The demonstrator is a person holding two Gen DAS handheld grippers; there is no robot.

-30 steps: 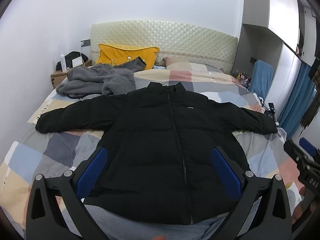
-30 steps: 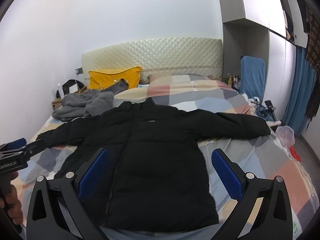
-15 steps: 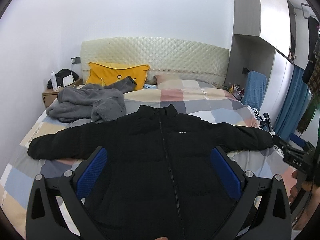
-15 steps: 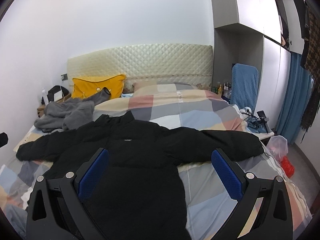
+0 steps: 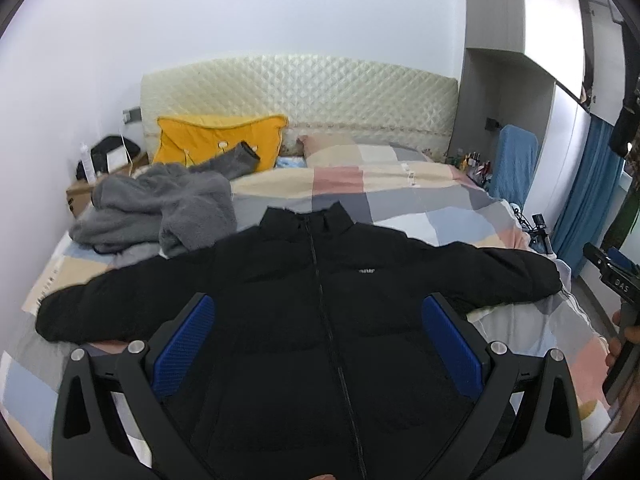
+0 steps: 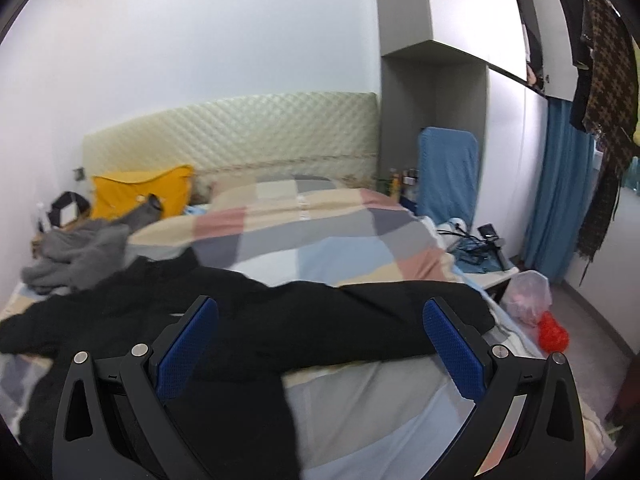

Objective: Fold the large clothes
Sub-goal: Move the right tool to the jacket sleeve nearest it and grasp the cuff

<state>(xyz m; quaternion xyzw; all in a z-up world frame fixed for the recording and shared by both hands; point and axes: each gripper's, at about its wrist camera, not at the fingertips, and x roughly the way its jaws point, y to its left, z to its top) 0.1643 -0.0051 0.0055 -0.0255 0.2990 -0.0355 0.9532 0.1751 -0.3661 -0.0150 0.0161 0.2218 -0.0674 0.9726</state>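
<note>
A black puffer jacket (image 5: 320,312) lies flat, zipped, front up on the checked bed cover, both sleeves spread out sideways. My left gripper (image 5: 318,344) is open and empty above the jacket's body. My right gripper (image 6: 320,344) is open and empty above the jacket's right sleeve (image 6: 380,316). The right gripper also shows at the right edge of the left wrist view (image 5: 616,276), held in a hand.
A grey fleece garment (image 5: 160,208) is heaped at the bed's far left, in front of a yellow pillow (image 5: 216,144). A quilted headboard (image 5: 300,92) stands behind. A blue-covered chair (image 6: 448,176), cables and a plastic bag (image 6: 526,296) sit beside the bed's right edge.
Both grippers have risen and tilted up, so more wall shows. The right gripper has swung right, toward the jacket's right sleeve. Both stay open.
</note>
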